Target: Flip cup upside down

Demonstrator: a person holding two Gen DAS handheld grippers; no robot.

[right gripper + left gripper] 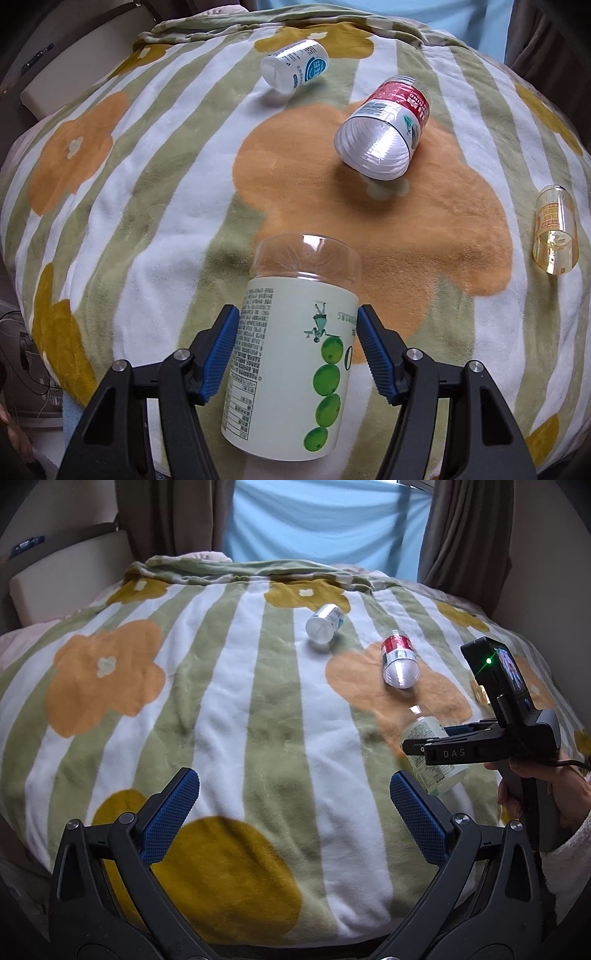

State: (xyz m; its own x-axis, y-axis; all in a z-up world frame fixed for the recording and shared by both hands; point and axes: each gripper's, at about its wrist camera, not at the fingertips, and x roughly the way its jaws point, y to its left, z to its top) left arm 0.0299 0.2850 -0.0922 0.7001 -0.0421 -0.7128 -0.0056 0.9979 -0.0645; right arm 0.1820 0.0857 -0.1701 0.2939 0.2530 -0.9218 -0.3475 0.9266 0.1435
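Four cups lie or hang over one flower-patterned blanket (147, 206), and two grippers work above it.

The right gripper (297, 350) pinches the green-label cup (295, 362) between its blue pads, at 6 o'clock in the right wrist view, with the clear closed bottom of the cup pointing away and its rim toward the camera. The red-label cup (384, 129) lies on its side at 1 o'clock on an orange flower, and the blue-label cup (295, 66) lies at 12 o'clock. Only the right wrist view shows clearly the yellow clear cup (554, 229) at 3 o'clock. Only the left wrist view shows the left gripper (295, 816), with fingers spread wide and holding nothing, and also the person's hand (546, 786) on the handle of the right gripper.
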